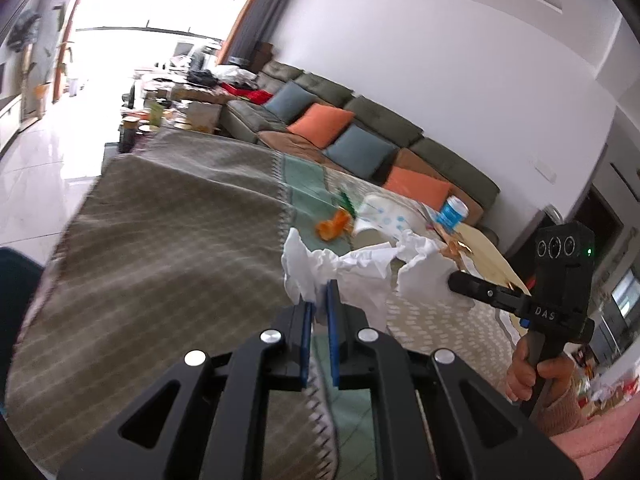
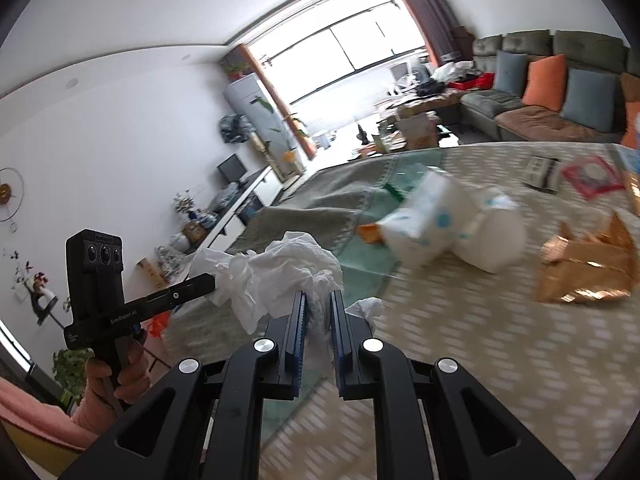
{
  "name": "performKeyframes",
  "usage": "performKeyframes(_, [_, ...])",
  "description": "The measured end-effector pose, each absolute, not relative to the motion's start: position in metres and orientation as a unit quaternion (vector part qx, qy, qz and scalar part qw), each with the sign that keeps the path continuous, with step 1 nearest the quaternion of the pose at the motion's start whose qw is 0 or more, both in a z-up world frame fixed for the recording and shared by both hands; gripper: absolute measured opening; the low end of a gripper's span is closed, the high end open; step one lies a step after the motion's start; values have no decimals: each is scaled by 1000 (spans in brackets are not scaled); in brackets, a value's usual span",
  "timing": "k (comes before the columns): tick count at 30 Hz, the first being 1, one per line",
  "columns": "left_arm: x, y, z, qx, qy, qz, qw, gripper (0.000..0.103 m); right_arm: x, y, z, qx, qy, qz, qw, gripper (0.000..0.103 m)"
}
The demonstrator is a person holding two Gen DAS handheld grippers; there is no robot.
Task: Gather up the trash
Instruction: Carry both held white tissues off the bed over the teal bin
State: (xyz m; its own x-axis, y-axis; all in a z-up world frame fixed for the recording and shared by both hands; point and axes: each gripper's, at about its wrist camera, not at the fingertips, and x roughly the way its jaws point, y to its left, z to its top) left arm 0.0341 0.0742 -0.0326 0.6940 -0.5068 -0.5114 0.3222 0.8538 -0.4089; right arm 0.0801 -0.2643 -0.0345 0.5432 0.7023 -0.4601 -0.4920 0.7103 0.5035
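Observation:
My left gripper (image 1: 320, 296) is shut on a crumpled white tissue (image 1: 316, 262), held above the table's checked cloth (image 1: 160, 220). Close to its right, my right gripper (image 1: 454, 280) pinches a second crumpled tissue (image 1: 420, 276). In the right wrist view that right gripper (image 2: 319, 300) is shut on its tissue (image 2: 296, 264). The left gripper (image 2: 208, 280) comes in from the left, its tissue (image 2: 212, 266) touching or nearly touching the other. More trash lies further along the table: orange peel (image 1: 332, 226), a gold wrapper (image 2: 588, 268) and a red packet (image 2: 592, 178).
A white tissue pack with blue dots (image 2: 424, 216) and a white cup (image 2: 496, 236) lie mid-table. A blue and white can (image 1: 452, 210) stands near the far edge. A sofa with orange and blue cushions (image 1: 360, 132) runs behind the table. A hand (image 1: 532, 372) grips the right handle.

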Motion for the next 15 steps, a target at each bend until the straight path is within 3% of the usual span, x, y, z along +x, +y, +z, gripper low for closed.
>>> performKeyframes(15, [-3,168,-19,-184,278,-120,935,9,107,-183,-25,122,337,419,834,12])
